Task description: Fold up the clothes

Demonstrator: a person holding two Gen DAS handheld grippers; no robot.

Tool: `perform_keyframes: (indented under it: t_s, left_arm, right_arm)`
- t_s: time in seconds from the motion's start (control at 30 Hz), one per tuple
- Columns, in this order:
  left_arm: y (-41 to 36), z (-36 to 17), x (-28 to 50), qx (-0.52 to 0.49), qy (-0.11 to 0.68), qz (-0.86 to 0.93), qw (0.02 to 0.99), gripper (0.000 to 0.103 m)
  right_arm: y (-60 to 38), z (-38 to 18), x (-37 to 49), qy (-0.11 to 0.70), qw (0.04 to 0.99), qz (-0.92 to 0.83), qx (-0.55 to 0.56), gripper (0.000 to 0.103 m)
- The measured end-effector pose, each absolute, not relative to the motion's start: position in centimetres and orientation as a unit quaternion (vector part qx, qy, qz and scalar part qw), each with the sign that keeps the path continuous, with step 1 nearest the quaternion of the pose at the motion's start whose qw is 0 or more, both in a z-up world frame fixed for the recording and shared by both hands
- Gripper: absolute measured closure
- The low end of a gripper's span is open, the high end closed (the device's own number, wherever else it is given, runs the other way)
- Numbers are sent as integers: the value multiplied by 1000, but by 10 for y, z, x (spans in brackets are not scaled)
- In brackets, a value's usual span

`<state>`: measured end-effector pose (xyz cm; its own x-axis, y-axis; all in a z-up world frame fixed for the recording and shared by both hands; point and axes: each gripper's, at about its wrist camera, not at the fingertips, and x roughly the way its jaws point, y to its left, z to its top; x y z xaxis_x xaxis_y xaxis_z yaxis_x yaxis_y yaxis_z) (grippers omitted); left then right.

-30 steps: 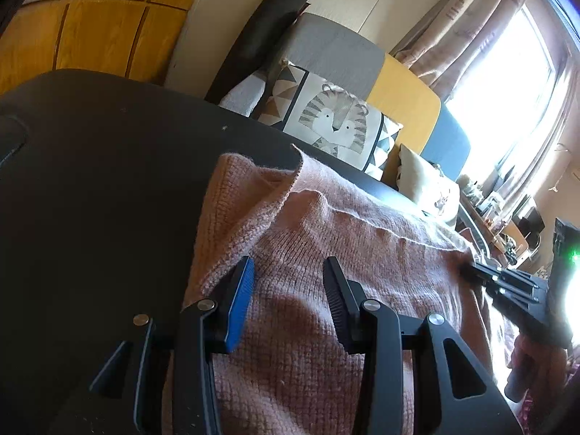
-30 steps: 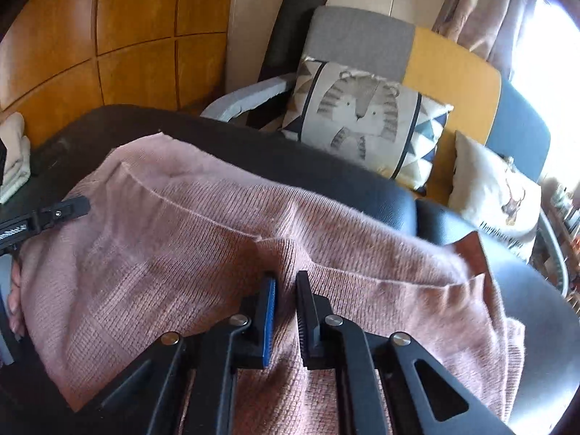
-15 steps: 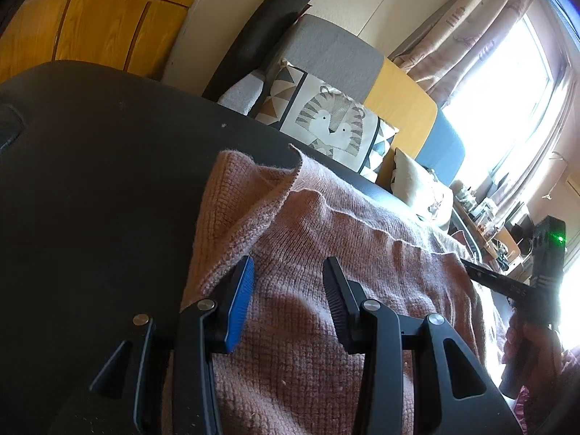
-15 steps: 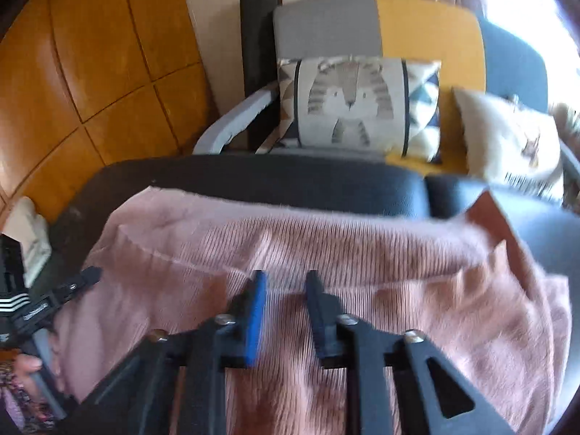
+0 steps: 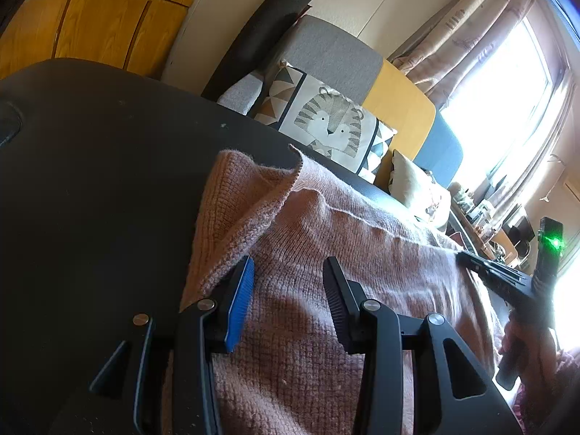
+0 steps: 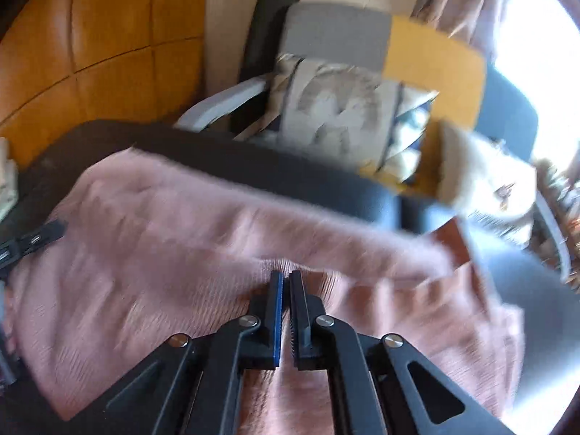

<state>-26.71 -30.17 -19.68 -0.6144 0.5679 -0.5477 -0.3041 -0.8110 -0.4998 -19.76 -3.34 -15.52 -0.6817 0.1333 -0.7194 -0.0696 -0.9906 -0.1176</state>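
Basically black surface (image 5: 90, 181) carries the pink knit sweater (image 5: 344, 253), spread flat across it. Left claw (image 5: 286, 290) hovers over the sweater's near part, jaws spread, nothing gripped. Right claw (image 6: 286, 290) pressed together, whether pinching sweater fabric, cannot tell.

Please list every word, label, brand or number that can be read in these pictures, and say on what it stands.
No readable text in either view.
The tiger cushion carries only a picture, no words.
The small marks on the left gripper, at the edge of the right wrist view, are too small and blurred to read.
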Motion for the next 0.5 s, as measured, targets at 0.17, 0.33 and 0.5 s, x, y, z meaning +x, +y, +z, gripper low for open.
perform_keyframes:
  t_s: [0.17,0.33,0.5]
  left_arm:
    - [-303,-198,-267,-362,-189,878,251,61]
    - [-303,-199,-267,-362,-190,877,252,61]
    - [-304,-200,-267,-362,-190,877,251,61]
  right_arm:
    - [-17,-166,-200,-12,50,921,-387,100]
    - [24,-147,-175,99,22,928,-359,82]
    - [69,-139,-151,110,91,926,-350,82]
